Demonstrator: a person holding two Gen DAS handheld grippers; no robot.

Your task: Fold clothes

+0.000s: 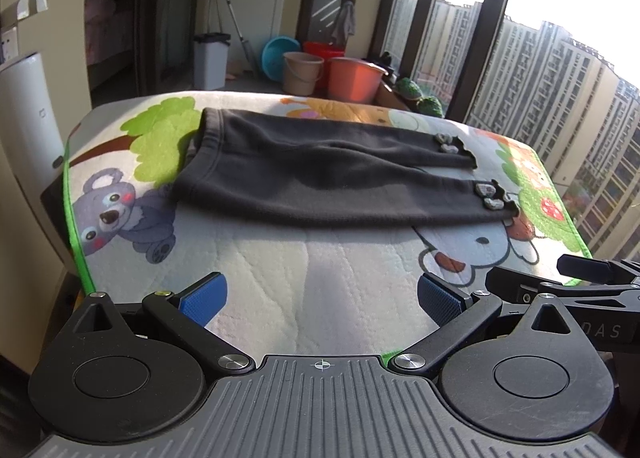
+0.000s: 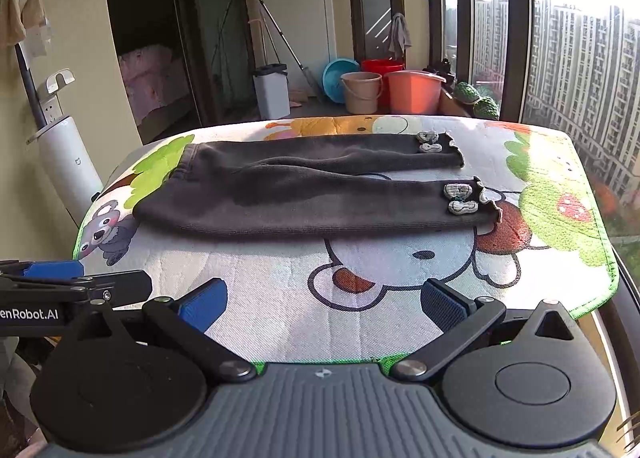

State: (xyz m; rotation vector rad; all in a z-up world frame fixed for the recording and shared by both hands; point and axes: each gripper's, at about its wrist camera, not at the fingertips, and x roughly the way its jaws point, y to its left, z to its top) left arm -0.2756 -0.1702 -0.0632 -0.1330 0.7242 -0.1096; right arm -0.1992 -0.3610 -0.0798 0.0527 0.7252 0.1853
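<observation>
Dark grey child's trousers (image 1: 320,173) (image 2: 312,189) lie flat across the far half of a cartoon-printed mat (image 1: 320,298) (image 2: 360,318), waistband to the left, the two legs pointing right. Small grey bows (image 2: 460,197) and frilled hems mark the cuffs. My left gripper (image 1: 320,304) hovers open over the mat's near edge, short of the trousers, nothing between its blue pads (image 1: 204,302). My right gripper (image 2: 324,306) is likewise open and empty at the near edge. Each gripper shows at the side of the other's view.
The mat covers a small table with a green border (image 2: 608,282). Beyond it stand buckets and basins (image 2: 384,85), a white bin (image 2: 272,89) and a mop. A tall window (image 2: 580,77) runs along the right; a white cylindrical appliance (image 2: 68,161) stands at the left.
</observation>
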